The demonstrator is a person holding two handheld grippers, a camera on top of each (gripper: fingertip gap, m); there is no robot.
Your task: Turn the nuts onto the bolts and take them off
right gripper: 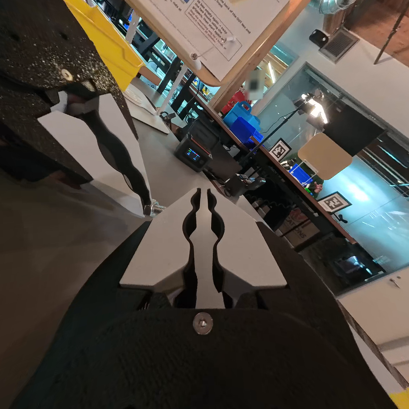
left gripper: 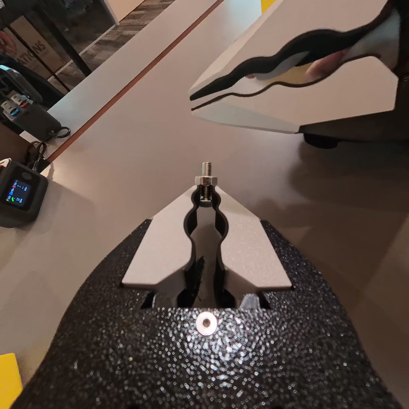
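My left gripper [left gripper: 205,190] is shut on a silver bolt [left gripper: 206,167] and holds it upright above the grey table [left gripper: 132,177]. The bolt head sits between the pads. A hex nut [left gripper: 206,180] is threaded on the bolt just past the fingertips. My right gripper [right gripper: 204,191] is empty, its jaws almost together with a thin gap. In the left wrist view it [left gripper: 192,103] hovers up and to the right, apart from the bolt. In the right wrist view the left gripper [right gripper: 147,205] holds the nut [right gripper: 147,210] and the bolt [right gripper: 159,208] just left of my right fingers.
A black device with a small lit screen [left gripper: 17,192] stands at the table's left edge and also shows in the right wrist view [right gripper: 194,155]. A yellow bin [right gripper: 106,44] and a board with a printed sheet [right gripper: 210,26] stand behind. A yellow item [left gripper: 8,380] lies at the lower left. My hands' fingertips stand some 7 cm from each other.
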